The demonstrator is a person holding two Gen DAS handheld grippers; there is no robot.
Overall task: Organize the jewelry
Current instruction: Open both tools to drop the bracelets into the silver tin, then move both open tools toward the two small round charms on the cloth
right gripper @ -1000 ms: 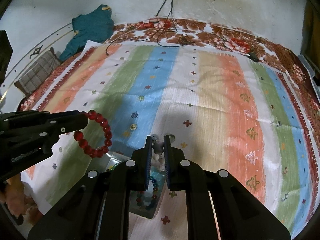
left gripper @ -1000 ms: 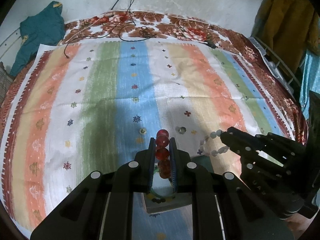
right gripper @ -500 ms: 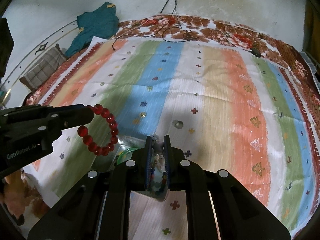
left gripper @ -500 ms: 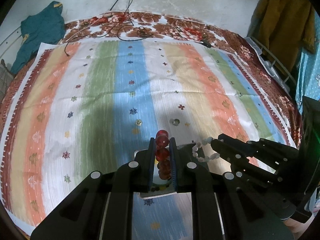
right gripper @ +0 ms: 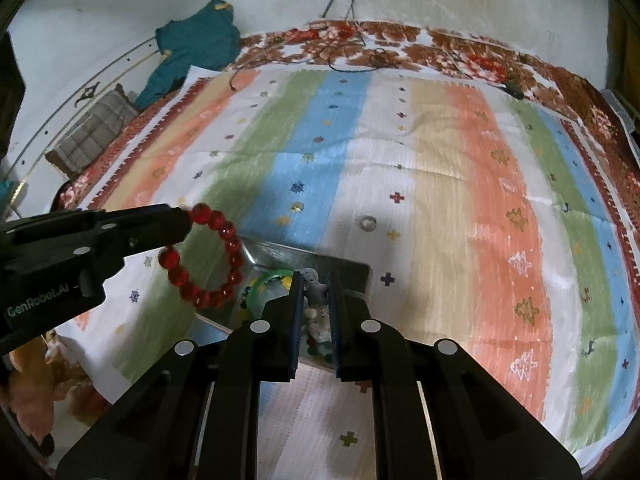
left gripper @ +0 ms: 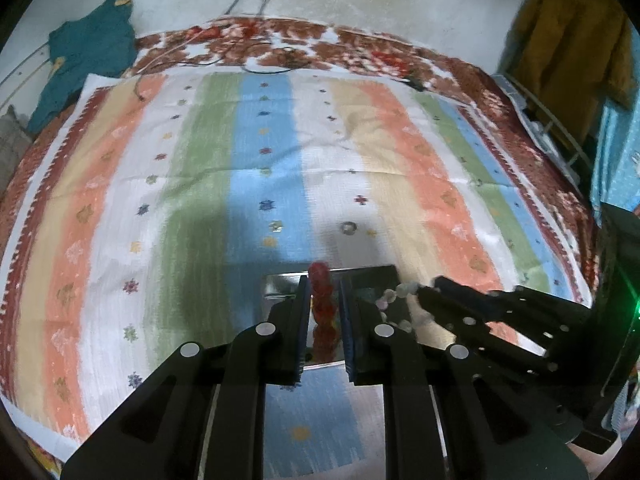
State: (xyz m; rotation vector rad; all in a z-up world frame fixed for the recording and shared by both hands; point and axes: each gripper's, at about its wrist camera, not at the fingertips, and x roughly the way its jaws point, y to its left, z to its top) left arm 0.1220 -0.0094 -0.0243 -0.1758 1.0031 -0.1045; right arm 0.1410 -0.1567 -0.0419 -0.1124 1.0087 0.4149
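Observation:
My left gripper (left gripper: 324,284) is shut on a red bead bracelet (left gripper: 322,300). In the right wrist view that red bracelet (right gripper: 224,236) hangs as a full loop from the left gripper (right gripper: 184,220), over the left edge of a shiny metal tray (right gripper: 352,276). My right gripper (right gripper: 316,280) holds a pale bead bracelet (right gripper: 316,290) above the tray, and its jaws are opening with the beads still between them. In the left wrist view the pale bracelet (left gripper: 390,294) dangles, blurred, from the right gripper (left gripper: 424,290) over the tray (left gripper: 280,284).
The tray holds a green bangle (right gripper: 272,276) and several small bead pieces. A small clear ring (right gripper: 367,223) lies on the striped cloth (right gripper: 440,200) just beyond the tray. A teal garment (right gripper: 196,48) and cables lie at the bed's far end.
Both grippers have drifted together across the cloth. The tray now lies under both fingertips, and the red loop hangs over the tray's left edge. Both bracelets stay between the jaws.

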